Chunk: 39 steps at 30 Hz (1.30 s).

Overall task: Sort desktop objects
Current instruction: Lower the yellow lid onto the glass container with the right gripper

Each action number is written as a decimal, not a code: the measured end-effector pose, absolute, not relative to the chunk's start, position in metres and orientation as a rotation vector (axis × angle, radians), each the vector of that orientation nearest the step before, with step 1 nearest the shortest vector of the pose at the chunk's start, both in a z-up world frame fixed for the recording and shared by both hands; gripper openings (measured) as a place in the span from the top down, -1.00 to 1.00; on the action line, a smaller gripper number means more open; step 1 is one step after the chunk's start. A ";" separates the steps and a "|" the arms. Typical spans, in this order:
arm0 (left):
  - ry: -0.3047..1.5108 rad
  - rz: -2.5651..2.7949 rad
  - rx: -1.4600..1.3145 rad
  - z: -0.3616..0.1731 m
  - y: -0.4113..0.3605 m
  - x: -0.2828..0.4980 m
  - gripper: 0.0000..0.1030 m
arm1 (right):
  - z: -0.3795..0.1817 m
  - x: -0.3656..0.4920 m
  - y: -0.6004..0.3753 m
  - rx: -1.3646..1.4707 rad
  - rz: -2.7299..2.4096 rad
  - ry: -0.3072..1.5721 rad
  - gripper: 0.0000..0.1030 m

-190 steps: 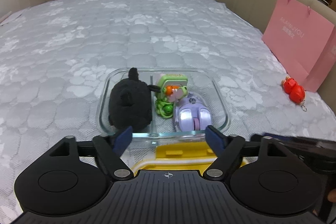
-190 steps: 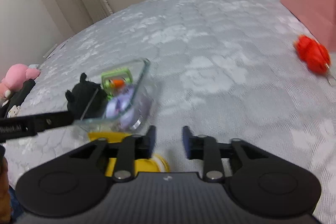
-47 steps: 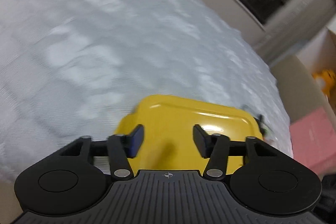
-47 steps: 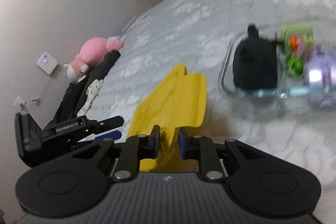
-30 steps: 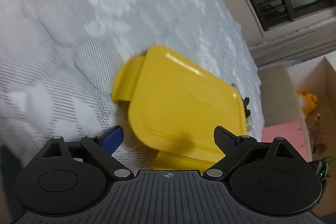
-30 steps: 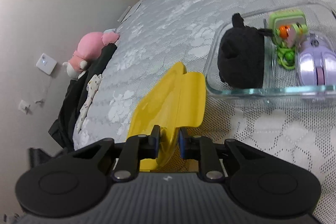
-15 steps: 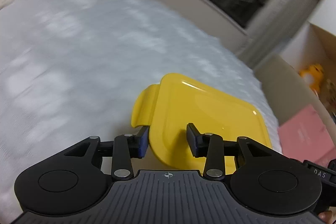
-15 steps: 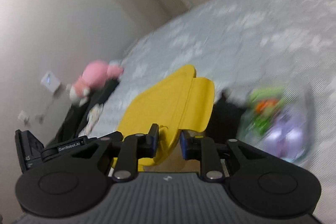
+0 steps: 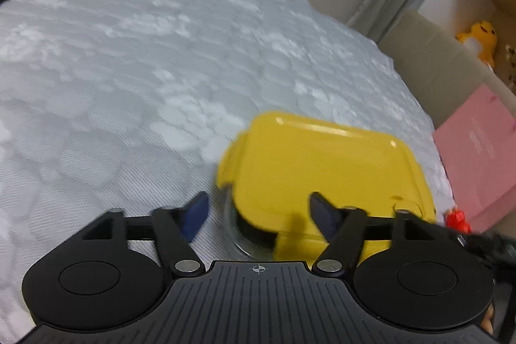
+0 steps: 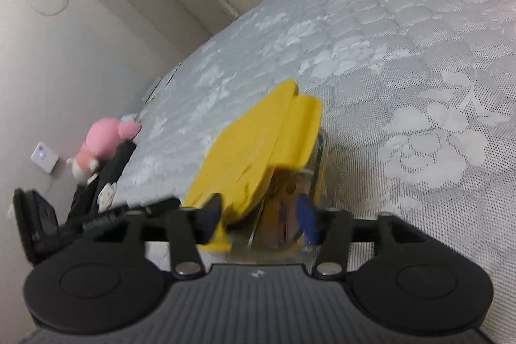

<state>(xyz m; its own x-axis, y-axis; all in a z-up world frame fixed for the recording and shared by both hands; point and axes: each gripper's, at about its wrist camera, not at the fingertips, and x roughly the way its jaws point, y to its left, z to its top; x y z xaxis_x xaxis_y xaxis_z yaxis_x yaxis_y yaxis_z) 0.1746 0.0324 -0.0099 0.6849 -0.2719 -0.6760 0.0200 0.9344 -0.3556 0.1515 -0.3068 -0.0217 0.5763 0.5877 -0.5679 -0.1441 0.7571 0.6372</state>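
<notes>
A yellow lid [image 9: 325, 163] lies on top of the glass container [image 9: 240, 239] on the white bedspread; only the container's near corner shows below it. My left gripper [image 9: 258, 211] is open, its fingers either side of the lid's near edge. In the right wrist view the same lid [image 10: 258, 150] sits tilted on the container [image 10: 317, 157], with the toys inside mostly hidden. My right gripper [image 10: 261, 218] is open around the lid's near corner and the glass rim.
A pink paper bag [image 9: 480, 163] leans against the beige headboard at right, with a red toy [image 9: 456, 218] beside it. A pink plush [image 10: 103, 141] and dark items lie at the bed's left edge by the wall. A yellow plush [image 9: 480, 37] sits on the far right.
Both grippers were shut on the yellow lid, holding it in the air. Now the lid rests on the glass container and both grippers have opened.
</notes>
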 end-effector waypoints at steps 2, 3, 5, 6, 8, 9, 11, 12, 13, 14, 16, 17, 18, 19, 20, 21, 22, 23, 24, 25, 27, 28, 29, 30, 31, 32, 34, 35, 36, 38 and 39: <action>0.779 -0.134 -0.332 -0.004 0.044 0.176 -0.70 | -0.025 0.142 -0.317 0.620 0.469 0.872 -0.28; 0.780 -0.130 -0.338 -0.002 0.047 0.178 -0.70 | -0.027 0.135 -0.325 0.657 0.448 0.856 -0.28; 0.789 -0.134 -0.350 0.002 0.049 0.184 -0.71 | -0.022 0.119 -0.342 0.705 0.362 0.762 -0.06; 0.795 -0.144 -0.347 0.004 0.047 0.188 -0.74 | -0.014 0.113 -0.345 0.694 0.315 0.701 0.01; 0.805 -0.168 -0.331 0.007 0.039 0.196 -0.82 | 0.004 0.112 -0.342 0.630 0.257 0.612 0.08; 0.818 -0.171 -0.332 0.006 0.036 0.200 -0.82 | 0.012 0.117 -0.334 0.576 0.246 0.589 0.08; 0.850 -0.167 -0.358 -0.002 0.033 0.207 -0.82 | 0.017 0.137 -0.313 0.456 0.224 0.594 0.00; 0.866 -0.172 -0.391 -0.007 0.035 0.207 -0.82 | 0.012 0.150 -0.304 0.423 0.195 0.636 -0.02; 0.881 -0.181 -0.426 -0.013 0.037 0.206 -0.82 | 0.003 0.162 -0.298 0.428 0.179 0.684 -0.02; 0.899 -0.198 -0.467 -0.020 0.041 0.206 -0.82 | -0.007 0.172 -0.297 0.475 0.196 0.720 -0.01; 0.942 -0.241 -0.543 -0.032 0.046 0.212 -0.81 | -0.030 0.184 -0.301 0.651 0.256 0.762 0.24; 0.963 -0.265 -0.578 -0.037 0.047 0.217 -0.79 | -0.040 0.188 -0.304 0.733 0.276 0.764 0.32; 0.973 -0.281 -0.601 -0.040 0.047 0.223 -0.75 | -0.044 0.190 -0.307 0.779 0.285 0.748 0.34; 0.979 -0.292 -0.619 -0.042 0.046 0.230 -0.68 | -0.045 0.191 -0.308 0.795 0.290 0.736 0.37; 0.982 -0.292 -0.627 -0.043 0.046 0.236 -0.66 | -0.046 0.192 -0.309 0.810 0.293 0.732 0.42; 0.976 -0.288 -0.633 -0.042 0.046 0.240 -0.63 | -0.046 0.193 -0.310 0.842 0.302 0.732 0.44; 0.961 -0.285 -0.637 -0.040 0.046 0.243 -0.60 | -0.046 0.194 -0.312 0.881 0.320 0.735 0.48; 0.939 -0.294 -0.645 -0.035 0.048 0.244 -0.48 | -0.044 0.193 -0.315 0.912 0.342 0.737 0.53; 0.922 -0.326 -0.658 -0.029 0.049 0.244 -0.28 | -0.044 0.192 -0.318 0.935 0.365 0.740 0.54; 0.914 -0.368 -0.671 -0.022 0.049 0.242 -0.29 | -0.045 0.192 -0.320 0.950 0.383 0.749 0.54; 0.892 -0.402 -0.649 -0.006 0.045 0.233 -0.43 | -0.050 0.193 -0.323 0.947 0.389 0.777 0.54; 0.876 -0.395 -0.619 0.000 0.043 0.227 -0.58 | -0.055 0.193 -0.325 0.946 0.384 0.789 0.53; 0.863 -0.368 -0.584 0.005 0.041 0.220 -0.65 | -0.060 0.192 -0.330 0.958 0.382 0.804 0.52; 0.854 -0.333 -0.557 0.006 0.040 0.214 -0.77 | -0.069 0.191 -0.335 0.987 0.388 0.821 0.52; 0.846 -0.297 -0.539 0.005 0.041 0.210 -0.81 | -0.079 0.191 -0.342 1.035 0.398 0.835 0.51; 0.844 -0.258 -0.526 0.001 0.042 0.207 -0.81 | -0.089 0.191 -0.348 1.091 0.412 0.844 0.50; 0.874 -0.220 -0.535 -0.012 0.048 0.212 -0.81 | -0.100 0.191 -0.354 1.146 0.435 0.847 0.31; 0.902 -0.222 -0.560 -0.020 0.051 0.219 -0.81 | -0.099 0.189 -0.355 1.134 0.422 0.837 0.20; 0.930 -0.224 -0.586 -0.028 0.055 0.225 -0.81 | -0.094 0.186 -0.354 1.106 0.402 0.817 0.13; 0.969 -0.258 -0.649 -0.048 0.058 0.241 -0.81 | -0.081 0.177 -0.353 1.015 0.347 0.765 0.02; 0.976 -0.282 -0.688 -0.057 0.061 0.249 -0.81 | -0.073 0.173 -0.351 0.956 0.308 0.733 0.02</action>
